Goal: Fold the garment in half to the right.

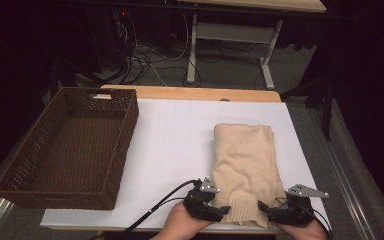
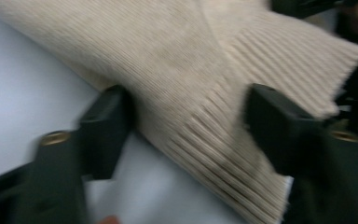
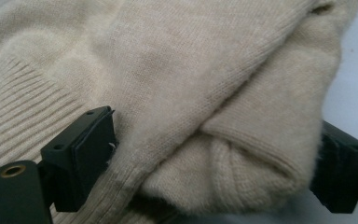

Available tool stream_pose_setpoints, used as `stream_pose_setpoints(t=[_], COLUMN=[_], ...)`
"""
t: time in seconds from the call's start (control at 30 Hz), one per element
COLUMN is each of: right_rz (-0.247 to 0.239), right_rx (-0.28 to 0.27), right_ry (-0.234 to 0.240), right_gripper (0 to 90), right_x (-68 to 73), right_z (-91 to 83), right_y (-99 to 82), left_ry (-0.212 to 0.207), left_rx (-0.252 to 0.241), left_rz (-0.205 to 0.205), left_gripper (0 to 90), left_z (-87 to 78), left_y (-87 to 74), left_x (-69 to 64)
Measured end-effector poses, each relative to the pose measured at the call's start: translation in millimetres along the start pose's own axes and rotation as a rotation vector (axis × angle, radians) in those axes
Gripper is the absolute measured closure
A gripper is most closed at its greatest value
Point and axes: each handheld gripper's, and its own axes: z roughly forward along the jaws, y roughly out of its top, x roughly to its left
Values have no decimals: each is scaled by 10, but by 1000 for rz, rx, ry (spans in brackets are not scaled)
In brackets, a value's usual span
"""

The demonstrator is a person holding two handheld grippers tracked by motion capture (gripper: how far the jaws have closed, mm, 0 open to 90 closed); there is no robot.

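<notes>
A folded beige knitted sweater (image 1: 245,167) lies on the white counter (image 1: 175,145) at lower right of the high view, its ribbed hem toward the bottom edge. The left claw (image 1: 223,210) sits at the hem's left corner; in the left gripper view its jaws straddle the ribbed edge with gaps either side, not pressing. The right claw (image 1: 263,207) sits at the hem's right corner, jaws spread around the bunched fold, released. A brown woven basket (image 1: 70,145) stands at left, well apart.
</notes>
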Motion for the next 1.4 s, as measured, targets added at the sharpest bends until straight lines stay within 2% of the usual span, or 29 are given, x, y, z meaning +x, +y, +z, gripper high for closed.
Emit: stream_pose_setpoints(t=[0.1, 0.2, 0.33, 0.43, 0.53, 0.77, 0.97, 1.2, 1.4], right_rz=[-7, -11, -52, -71, -91, -138, -179, -244, -282], right_rx=[-3, -6, -27, -33, -36, -43, -37, -31, -24], right_ry=[31, 76, 62, 51, 48, 66, 98, 150, 181], right_gripper=[321, 516, 611, 628, 633, 630, 629, 628, 622], right_x=[34, 52, 99, 145, 202, 367, 509, 738, 899], right_z=[15, 41, 99, 141, 195, 381, 556, 757, 751], right_y=[23, 59, 95, 129, 171, 310, 452, 606, 608], left_ry=[-24, -33, -53, -37, -24, 24, 65, 119, 141], left_rx=[-8, -18, -40, -59, -66, -83, -98, -112, -112], left_rz=[-5, 0, 7, 24, 19, -32, -66, -113, -120], left_gripper=[518, 622, 657, 663, 665, 670, 671, 669, 662], left_z=[-15, -47, -141, -234, -286, -485, -668, -912, -1011], left_y=[-8, -3, 12, 11, -16, -186, -319, -531, -679], left_x=[22, 29, 90, 130, 192, 373, 446, 465, 420])
